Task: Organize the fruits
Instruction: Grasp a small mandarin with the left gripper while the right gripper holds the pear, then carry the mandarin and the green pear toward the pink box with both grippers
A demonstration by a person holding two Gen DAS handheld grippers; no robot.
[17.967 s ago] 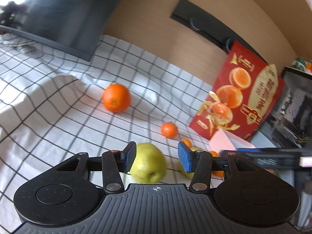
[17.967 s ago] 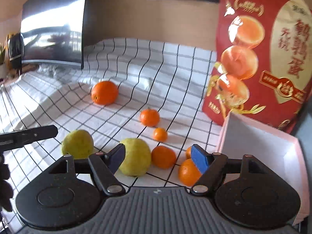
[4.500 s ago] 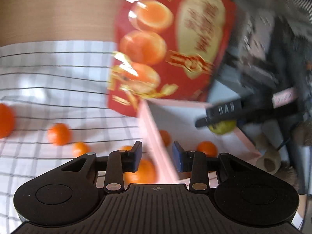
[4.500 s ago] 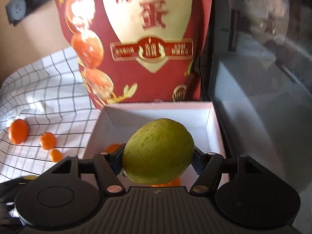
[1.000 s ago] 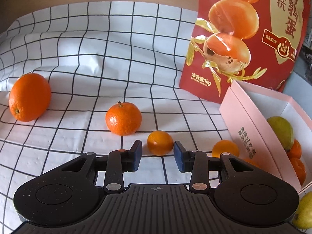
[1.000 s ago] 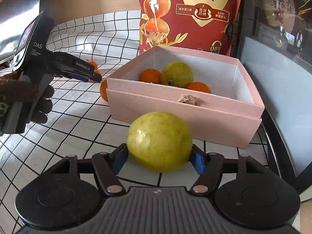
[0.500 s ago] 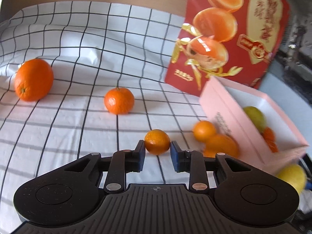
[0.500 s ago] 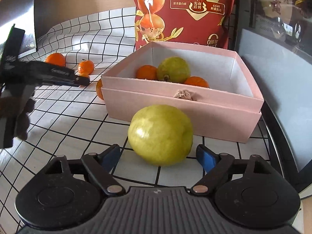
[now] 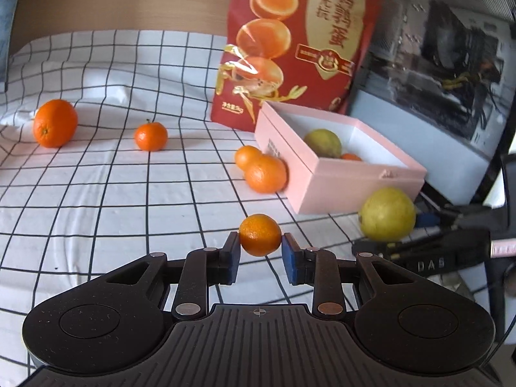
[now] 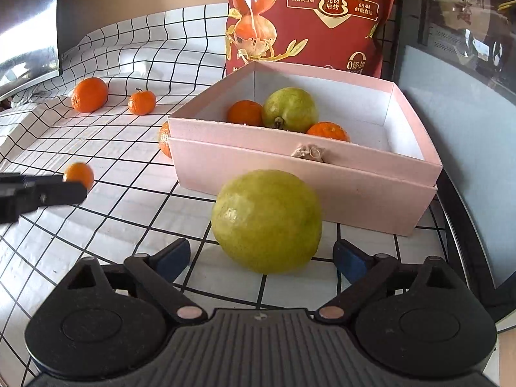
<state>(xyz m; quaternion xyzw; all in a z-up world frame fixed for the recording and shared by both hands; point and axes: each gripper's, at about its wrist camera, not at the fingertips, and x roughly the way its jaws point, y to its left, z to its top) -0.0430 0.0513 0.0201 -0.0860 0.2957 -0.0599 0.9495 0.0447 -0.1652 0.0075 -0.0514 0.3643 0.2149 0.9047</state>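
Note:
My left gripper [image 9: 260,253] is shut on a small mandarin [image 9: 260,234], held above the checked cloth in front of the pink box [image 9: 342,180]. That mandarin [image 10: 79,174] also shows at the left gripper's tip in the right wrist view. The right gripper [image 10: 261,258] has its jaws opening, clear of a green pear [image 10: 267,221] that rests on the cloth before the pink box [image 10: 303,174]. Inside the box lie another pear [image 10: 289,109] and two mandarins [image 10: 245,113]. Two oranges [image 9: 265,173] lean against the box's left side.
A big orange [image 9: 54,123] and a stemmed mandarin [image 9: 151,136] lie far left on the cloth. A red snack bag [image 9: 296,48] stands behind the box. A dark glass-fronted case [image 9: 445,74] borders the right side, a dark screen [image 10: 29,16] the far left.
The left gripper closed on the small mandarin, lifted it and carried it right toward the box. The right gripper's jaws spread away from the green pear, which stays on the cloth.

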